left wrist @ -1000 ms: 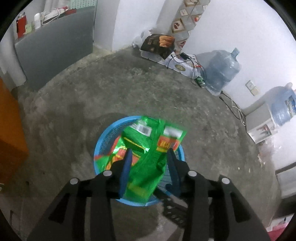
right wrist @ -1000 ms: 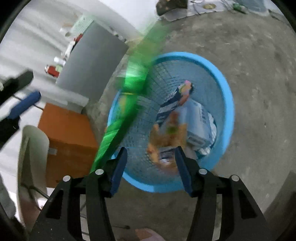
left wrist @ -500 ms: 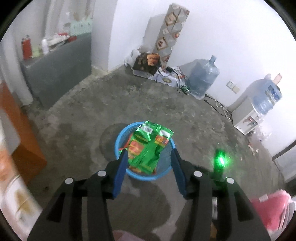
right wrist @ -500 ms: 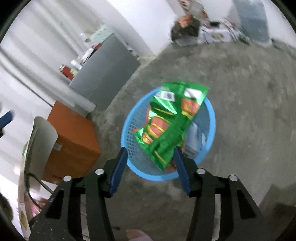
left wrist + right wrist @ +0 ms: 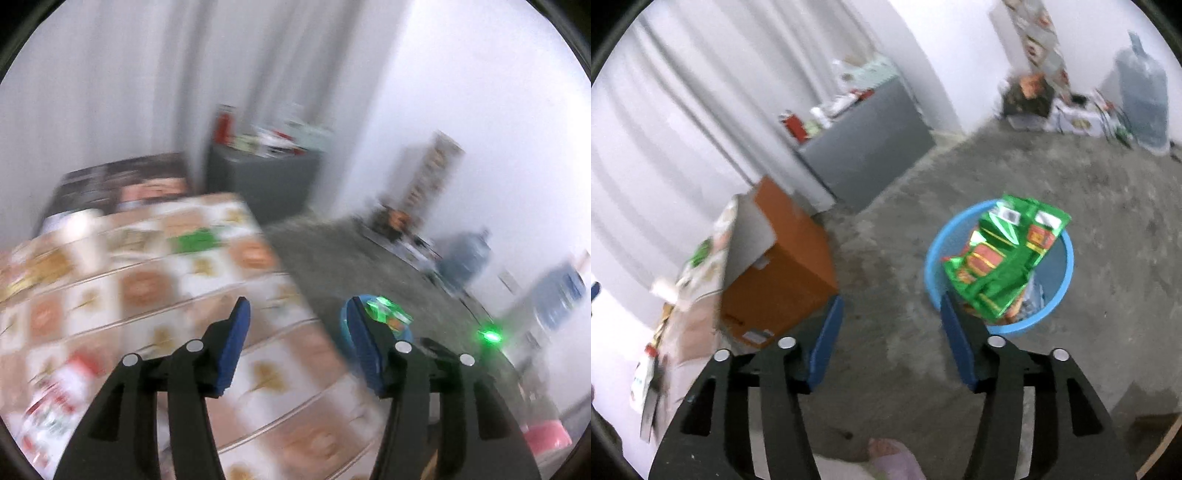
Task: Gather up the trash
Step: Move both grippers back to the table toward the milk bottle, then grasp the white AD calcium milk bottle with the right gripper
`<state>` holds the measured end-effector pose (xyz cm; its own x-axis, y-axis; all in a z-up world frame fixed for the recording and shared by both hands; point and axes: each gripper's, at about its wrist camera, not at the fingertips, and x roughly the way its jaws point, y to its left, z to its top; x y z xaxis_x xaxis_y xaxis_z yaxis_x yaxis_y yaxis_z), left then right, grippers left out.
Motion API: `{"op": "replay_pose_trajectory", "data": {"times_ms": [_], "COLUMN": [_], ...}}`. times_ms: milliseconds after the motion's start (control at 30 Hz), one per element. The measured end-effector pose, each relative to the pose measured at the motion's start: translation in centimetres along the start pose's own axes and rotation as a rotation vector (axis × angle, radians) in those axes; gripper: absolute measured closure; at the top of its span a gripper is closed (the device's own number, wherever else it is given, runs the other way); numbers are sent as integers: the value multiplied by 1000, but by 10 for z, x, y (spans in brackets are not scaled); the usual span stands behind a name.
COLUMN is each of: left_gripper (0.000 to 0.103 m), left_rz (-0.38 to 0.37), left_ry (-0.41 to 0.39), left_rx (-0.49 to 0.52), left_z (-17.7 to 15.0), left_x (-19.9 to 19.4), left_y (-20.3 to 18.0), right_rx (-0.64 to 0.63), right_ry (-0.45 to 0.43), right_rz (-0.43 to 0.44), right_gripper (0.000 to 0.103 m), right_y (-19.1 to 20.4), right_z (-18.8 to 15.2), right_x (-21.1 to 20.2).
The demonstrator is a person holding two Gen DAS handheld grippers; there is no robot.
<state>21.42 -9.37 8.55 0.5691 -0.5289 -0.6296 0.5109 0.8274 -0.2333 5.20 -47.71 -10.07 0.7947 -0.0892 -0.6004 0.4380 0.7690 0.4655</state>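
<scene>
Lying across the rim of the blue basket (image 5: 1057, 295) on the floor (image 5: 1108, 206), the green packet (image 5: 1001, 258) sticks out over other wrappers. Both grippers, left (image 5: 297, 343) and right (image 5: 892, 334), have just been opening; their fingers stand apart with nothing between them. The left hangs over a patterned tabletop (image 5: 155, 280), blurred.

floor: grey concrete (image 5: 1015, 373) | walls: white (image 5: 953, 48) | grey cabinet (image 5: 871, 144) | orange cabinet (image 5: 775, 280) | white curtain (image 5: 683, 122)
</scene>
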Motion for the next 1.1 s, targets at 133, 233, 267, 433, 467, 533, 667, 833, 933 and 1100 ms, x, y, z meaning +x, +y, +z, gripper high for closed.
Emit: {"op": "replay_pose_trajectory", "data": {"times_ms": [133, 233, 267, 433, 467, 533, 667, 833, 933, 1100], "left_gripper": [46, 45, 45, 45, 45, 45, 45, 45, 45, 45], "left_rz": [167, 229, 241, 304, 317, 350, 385, 315, 276, 212], "left_ry": [-95, -132, -137, -140, -137, -129, -119, -80, -54, -44], "left_rx": [-111, -217, -252, -334, -344, -358, -330, -273, -303, -410], "left_z": [-22, -47, -57, -105, -113, -127, -149, -166, -176, -192], "left_x": [-70, -110, -119, -150, -152, -153, -159, -147, -134, -124], "left_y": [60, 97, 106, 135, 138, 144, 150, 142, 149, 167], "right_rx": [-33, -60, -77, -150, -164, -184, -225, -252, -280, -312], "right_ry": [15, 45, 58, 108, 124, 150, 226, 310, 338, 383], "right_rz": [98, 167, 192, 273, 299, 334, 393, 443, 456, 478], "right_gripper": [39, 38, 38, 38, 38, 38, 38, 38, 38, 38], "right_y": [33, 61, 75, 126, 138, 157, 193, 230, 248, 271], "right_z": [-1, -4, -6, -19, -23, -30, -47, -66, -75, -85], "right_x": [-27, -34, -36, -36, -35, -35, -30, -21, -19, -15]}}
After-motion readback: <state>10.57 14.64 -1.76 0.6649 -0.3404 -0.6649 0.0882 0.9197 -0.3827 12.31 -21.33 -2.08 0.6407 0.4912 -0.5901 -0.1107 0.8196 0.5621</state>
